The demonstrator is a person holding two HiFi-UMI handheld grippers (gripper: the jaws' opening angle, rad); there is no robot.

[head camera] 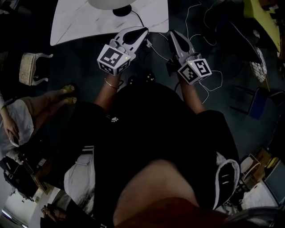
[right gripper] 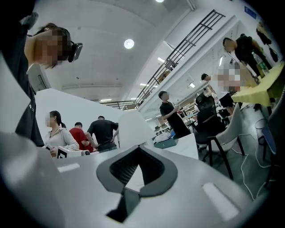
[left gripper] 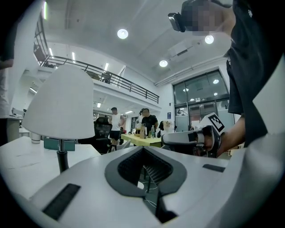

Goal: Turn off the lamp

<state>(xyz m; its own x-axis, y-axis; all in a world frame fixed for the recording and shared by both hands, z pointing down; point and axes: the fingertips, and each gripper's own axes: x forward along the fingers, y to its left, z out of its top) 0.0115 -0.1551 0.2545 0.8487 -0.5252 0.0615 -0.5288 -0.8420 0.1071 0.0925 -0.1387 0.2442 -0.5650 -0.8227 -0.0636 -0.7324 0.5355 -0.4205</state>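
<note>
The lamp's white shade (head camera: pixel 109 3) and black base (head camera: pixel 121 10) stand on the white marble table (head camera: pixel 75 22) at the top of the head view. Both grippers are held level just short of the table's near edge, apart from the lamp. My left gripper (head camera: pixel 142 31) is shut and empty; in its own view the lamp shade (left gripper: pixel 62 104) and dark stem (left gripper: pixel 61 160) rise at the left beyond the left gripper (left gripper: pixel 143 148). My right gripper (head camera: pixel 173 34) is shut on nothing; the lamp shade (right gripper: pixel 129 127) shows beyond the right gripper (right gripper: pixel 139 147).
A black cable (head camera: pixel 140 20) runs from the lamp base off the table edge. White cables (head camera: pixel 209 84) lie on the dark floor at the right. A pale chair (head camera: pixel 31 67) and a seated person (head camera: pixel 26 120) are at the left. Several people stand behind.
</note>
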